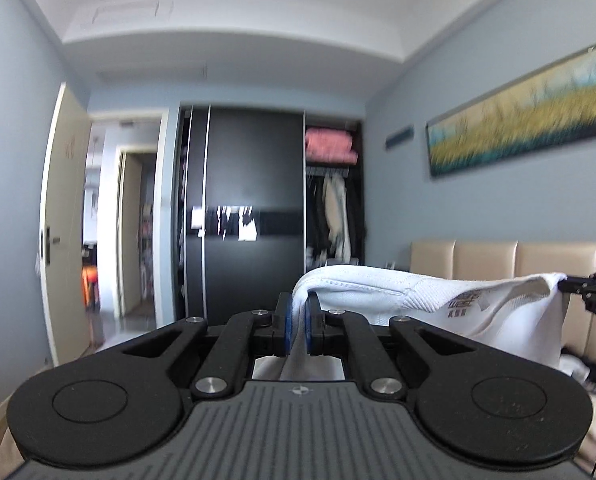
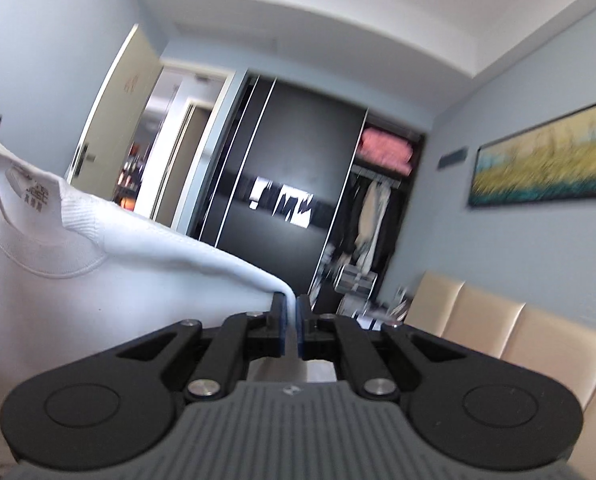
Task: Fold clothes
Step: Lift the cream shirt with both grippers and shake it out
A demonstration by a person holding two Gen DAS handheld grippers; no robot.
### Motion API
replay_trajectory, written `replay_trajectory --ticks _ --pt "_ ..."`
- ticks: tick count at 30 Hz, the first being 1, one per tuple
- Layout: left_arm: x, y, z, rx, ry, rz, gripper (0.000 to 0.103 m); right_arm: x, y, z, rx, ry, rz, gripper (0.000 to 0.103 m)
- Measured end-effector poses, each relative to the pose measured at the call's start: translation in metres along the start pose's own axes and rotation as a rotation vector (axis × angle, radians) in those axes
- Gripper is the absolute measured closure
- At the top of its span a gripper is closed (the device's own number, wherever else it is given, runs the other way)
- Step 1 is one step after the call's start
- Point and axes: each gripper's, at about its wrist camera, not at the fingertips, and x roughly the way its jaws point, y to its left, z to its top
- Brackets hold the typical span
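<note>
A white T-shirt hangs in the air, stretched between both grippers, its ribbed collar and printed neck label facing the cameras. My left gripper is shut on one shoulder of the shirt, the cloth pinched between its blue pads. From there the fabric runs right to the other gripper, seen at the frame's right edge. In the right wrist view my right gripper is shut on the other shoulder, and the white T-shirt spreads away to the left. Both grippers point level across the room.
A beige padded headboard stands along the right wall under a long landscape painting. A black sliding wardrobe with hanging clothes fills the far wall. An open door is at the left. Dark and light clothes lie low on the right.
</note>
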Motion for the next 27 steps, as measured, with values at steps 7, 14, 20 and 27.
replay_trajectory --ticks 7,14,20,27 --pt "-0.064 -0.016 0.056 -0.006 -0.183 -0.029 0.099 -0.083 -0.015 0.050 -0.041 -0.209 -0.103 0.098" --pt "-0.093 -0.019 0.083 -0.066 -0.281 -0.089 0.100 -0.142 -0.028 0.091 -0.033 -0.390 -0.184 0.098" --pt "-0.044 -0.016 0.069 -0.055 -0.150 -0.093 0.100 -0.107 -0.033 0.091 -0.006 -0.349 -0.171 0.098" --pt "0.058 0.017 -0.020 -0.069 0.166 -0.015 0.100 0.002 -0.004 0.009 -0.003 -0.054 -0.036 0.098"
